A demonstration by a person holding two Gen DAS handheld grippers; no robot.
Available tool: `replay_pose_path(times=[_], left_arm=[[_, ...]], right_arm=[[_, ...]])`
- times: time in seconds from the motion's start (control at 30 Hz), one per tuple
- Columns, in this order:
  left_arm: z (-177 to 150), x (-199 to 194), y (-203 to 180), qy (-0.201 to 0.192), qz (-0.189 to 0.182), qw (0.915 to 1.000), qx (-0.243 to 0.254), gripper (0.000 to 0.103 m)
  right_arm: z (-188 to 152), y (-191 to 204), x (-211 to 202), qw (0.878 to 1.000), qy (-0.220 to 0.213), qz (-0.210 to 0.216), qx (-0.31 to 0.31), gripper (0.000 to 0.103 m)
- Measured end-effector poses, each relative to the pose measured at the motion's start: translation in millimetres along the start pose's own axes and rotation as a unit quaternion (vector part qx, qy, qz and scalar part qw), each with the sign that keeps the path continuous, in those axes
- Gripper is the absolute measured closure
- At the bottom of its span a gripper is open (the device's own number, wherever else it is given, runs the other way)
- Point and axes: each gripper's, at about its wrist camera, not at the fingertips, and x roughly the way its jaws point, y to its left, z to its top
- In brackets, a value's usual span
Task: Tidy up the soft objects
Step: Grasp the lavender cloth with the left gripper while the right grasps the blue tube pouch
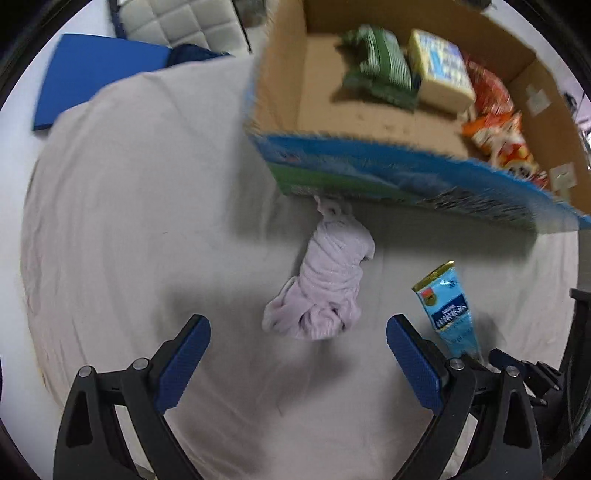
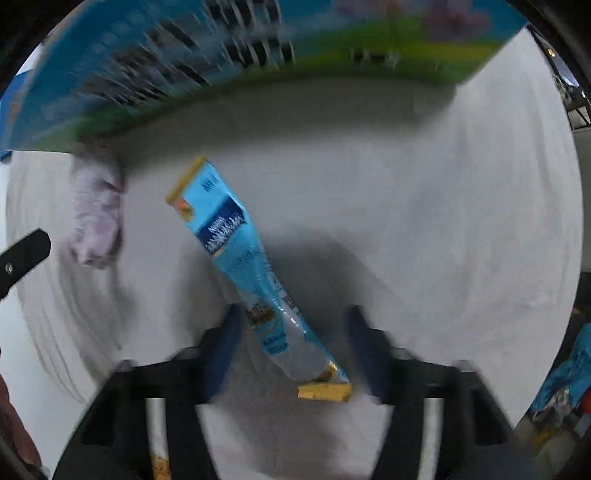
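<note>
A knotted pale pink cloth (image 1: 328, 284) lies on the grey sheet (image 1: 147, 221) just in front of the cardboard box (image 1: 406, 177). My left gripper (image 1: 298, 349) is open and empty, its blue pads either side of the cloth's near end, above it. A light blue snack packet (image 1: 448, 310) lies to the right of the cloth. In the right wrist view the packet (image 2: 243, 258) runs diagonally between my right gripper's open fingers (image 2: 291, 332); the view is blurred. The pink cloth (image 2: 96, 218) shows at the left there.
The box (image 2: 221, 55) holds a green striped cloth (image 1: 380, 62), a yellow sponge pack (image 1: 441, 70) and orange snack bags (image 1: 495, 122). A blue mat (image 1: 92, 74) and a quilted cushion (image 1: 184, 26) lie beyond the sheet at the far left.
</note>
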Motion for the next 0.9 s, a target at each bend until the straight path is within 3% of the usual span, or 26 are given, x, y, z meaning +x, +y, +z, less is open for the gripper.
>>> replay_pose_path(times=[0.03, 0.1, 0.2, 0.27, 0.33, 0.4, 0.43, 0.47, 0.5, 0.57, 0.67, 0.7, 0.73, 0.77, 0.8, 0.83, 0.9], left_arm=[[4.4, 8.6, -2.9, 0.006, 0.005, 1.0000, 0.004, 0.005], [12.1, 22.7, -7.7, 0.019, 0.001, 0.9998, 0.010, 0.005], [20.1, 40.4, -11.8, 0.038, -0.003, 0.9992, 0.012, 0.005], [23.4, 51.4, -14.4, 0.051, -0.004, 0.9986, 0.017, 0.005], [24.9, 61.1, -17.3, 0.060, -0.008, 0.9980, 0.021, 0.005], [26.2, 64.3, -19.7, 0.055, -0.026, 0.9978, 0.025, 0.005], [25.0, 63.6, -20.4, 0.050, -0.029, 0.9980, 0.027, 0.017], [22.8, 62.3, -20.4, 0.045, -0.028, 0.9983, 0.026, 0.029], [20.5, 62.4, -21.8, 0.047, -0.030, 0.9981, 0.026, 0.057], [8.1, 61.5, -21.9, 0.052, -0.036, 0.9977, 0.024, 0.060], [-9.8, 58.3, -21.2, 0.054, -0.039, 0.9976, 0.017, 0.063], [-17.6, 56.5, -22.8, 0.058, -0.042, 0.9974, 0.013, 0.064], [-24.1, 54.7, -23.8, 0.059, -0.044, 0.9972, 0.010, 0.064], [-31.1, 52.3, -24.6, 0.060, -0.051, 0.9969, 0.004, 0.064], [-38.4, 49.7, -25.1, 0.062, -0.060, 0.9962, -0.004, 0.064], [-44.9, 48.1, -25.6, 0.064, -0.069, 0.9955, -0.012, 0.064], [-57.1, 44.8, -28.0, 0.066, -0.086, 0.9937, -0.029, 0.064]], right_arm=[[-1.2, -2.0, -0.1, 1.000, -0.002, 0.006, 0.010, 0.067], [-3.8, -6.1, -4.3, 1.000, -0.010, -0.001, 0.026, 0.072], [-9.5, -20.9, -10.4, 0.998, -0.011, 0.006, 0.062, 0.073], [-13.1, -32.5, -9.4, 0.996, 0.004, 0.033, 0.084, 0.073], [-13.3, -38.5, -7.8, 0.995, 0.018, 0.050, 0.082, 0.070], [-12.4, -37.5, -10.8, 0.997, 0.013, 0.057, 0.059, 0.053], [-10.6, -34.0, -14.4, 0.998, 0.004, 0.045, 0.041, 0.037], [-8.1, -27.9, -18.8, 0.999, -0.008, 0.030, 0.019, 0.035], [-7.2, -21.7, -21.3, 1.000, -0.016, 0.018, -0.006, 0.035], [-3.8, -6.4, -18.9, 0.998, -0.009, -0.005, -0.058, 0.035], [-0.7, 3.6, -7.0, 0.997, 0.015, -0.015, -0.079, 0.035], [-0.1, 5.6, -1.3, 0.996, 0.024, -0.019, -0.081, 0.036], [0.7, 7.6, 5.6, 0.996, 0.034, -0.024, -0.076, 0.045], [0.2, 6.4, 9.6, 0.996, 0.040, -0.025, -0.072, 0.067], [-0.9, 5.7, 11.6, 0.996, 0.042, -0.029, -0.069, 0.070], [-1.6, 7.4, 9.6, 0.997, 0.032, -0.021, -0.070, 0.081], [-3.8, 2.9, 10.5, 0.998, 0.035, -0.005, -0.058, 0.081]])
